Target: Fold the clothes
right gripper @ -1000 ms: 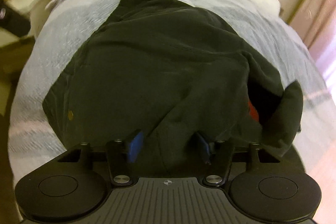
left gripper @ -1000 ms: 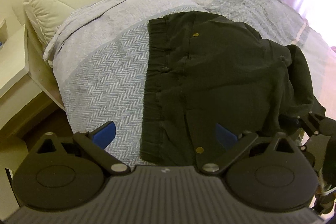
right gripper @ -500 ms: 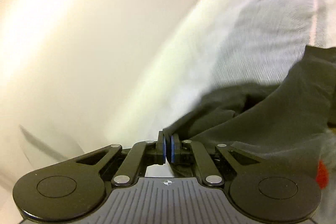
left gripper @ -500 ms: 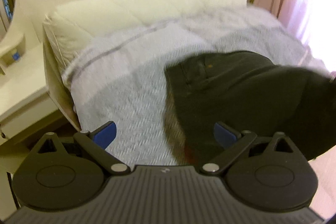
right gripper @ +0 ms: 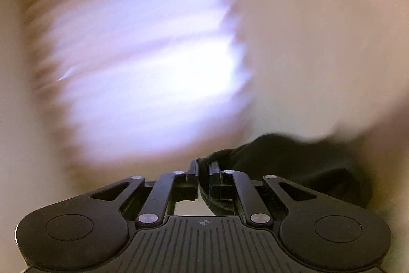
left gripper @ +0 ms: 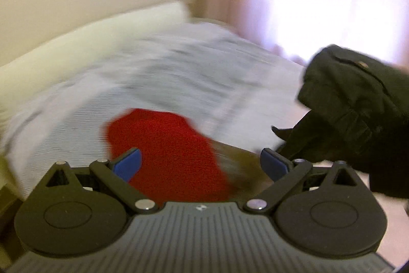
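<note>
Between right claw pads, black garment.

The left hand-held gripper has its jaws spread wide, both blue pads showing with nothing between them. The right hand-held gripper has its jaws drawn nearly together, pinching a fold of dark cloth that trails off to its right. Its view is heavily smeared with blur, and its pointing direction is unclear.
</note>
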The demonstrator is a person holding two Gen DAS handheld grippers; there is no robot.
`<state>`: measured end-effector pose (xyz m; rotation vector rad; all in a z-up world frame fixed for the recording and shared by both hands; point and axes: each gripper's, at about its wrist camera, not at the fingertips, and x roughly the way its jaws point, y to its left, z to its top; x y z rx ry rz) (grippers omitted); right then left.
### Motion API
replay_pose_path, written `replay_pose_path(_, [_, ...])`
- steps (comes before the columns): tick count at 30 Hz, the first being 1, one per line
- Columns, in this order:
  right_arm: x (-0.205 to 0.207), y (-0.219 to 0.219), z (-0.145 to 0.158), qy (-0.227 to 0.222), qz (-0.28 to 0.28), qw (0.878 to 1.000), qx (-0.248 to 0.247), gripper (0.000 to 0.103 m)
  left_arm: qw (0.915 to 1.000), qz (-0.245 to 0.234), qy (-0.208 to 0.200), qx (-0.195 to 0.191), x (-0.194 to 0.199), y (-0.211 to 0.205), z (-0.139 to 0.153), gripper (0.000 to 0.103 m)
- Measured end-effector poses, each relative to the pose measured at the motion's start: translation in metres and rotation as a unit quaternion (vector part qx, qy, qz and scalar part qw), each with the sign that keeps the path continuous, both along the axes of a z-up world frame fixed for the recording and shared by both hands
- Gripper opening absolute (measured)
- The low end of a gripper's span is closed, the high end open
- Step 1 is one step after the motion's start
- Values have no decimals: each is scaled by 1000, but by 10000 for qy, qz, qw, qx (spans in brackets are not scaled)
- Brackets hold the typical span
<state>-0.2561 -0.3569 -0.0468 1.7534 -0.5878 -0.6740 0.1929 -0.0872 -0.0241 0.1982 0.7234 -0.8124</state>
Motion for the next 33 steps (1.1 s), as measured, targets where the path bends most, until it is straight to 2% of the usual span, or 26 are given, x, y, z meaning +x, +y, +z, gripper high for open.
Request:
replay_pose_path(1, [-41,3,-4,865,-109,9954,386,61,9996,-263,33,59,-18,-17,-3,98])
replay_pose_path(2, [-81,5,-7,1722,-218,9818,769,77,9985,-517,69,138,-38,-34,-7,98])
replay_pose_path(3, [-116,8,-12,2526,-234,9618,1026,85,9967,-770,106,218,-57,-52,-10,98])
replay_pose_path(5, [-163,15,-22,3867,-36,9146,1182,85,9911,-1251,152,441,-99,-80,-20,98])
replay_pose_path(8, [-179,28,-39,5212,536,8450,1072,85,9780,-1923,192,784,-161,-118,-36,98])
replay_pose_path(10, [-171,42,-54,5764,1050,8066,787,85,9683,-2284,147,999,-198,-131,-44,98])
replay_pose_path(13, [-154,65,-71,6225,1738,7626,276,85,9550,-2684,81,1262,-246,-139,-53,98])
replay_pose_path(14, [-150,76,-79,6311,1877,7525,141,85,9521,-2751,37,1331,-256,-139,-55,98])
replay_pose_path(17, [-134,102,-86,6464,2255,7286,-200,85,9441,-2919,-126,1526,-280,-138,-59,98])
replay_pose_path(19, [-122,117,-89,6516,2422,7180,-351,85,9406,-2983,-215,1605,-283,-137,-61,98])
replay_pose_path(21, [-116,129,-91,6530,2479,7142,-462,85,9376,-3037,-290,1670,-283,-137,-63,98])
replay_pose_path(25, [-108,141,-90,6489,2372,7217,-424,85,9325,-3122,-382,1777,-277,-135,-68,98])
replay_pose_path(31, [-74,155,-79,6755,2377,6963,-483,85,9235,-3295,-478,1905,-259,-122,-66,98])
replay_pose_path(33, [-58,161,-81,6757,2425,6944,-500,85,9208,-3349,-498,1936,-251,-116,-66,98])
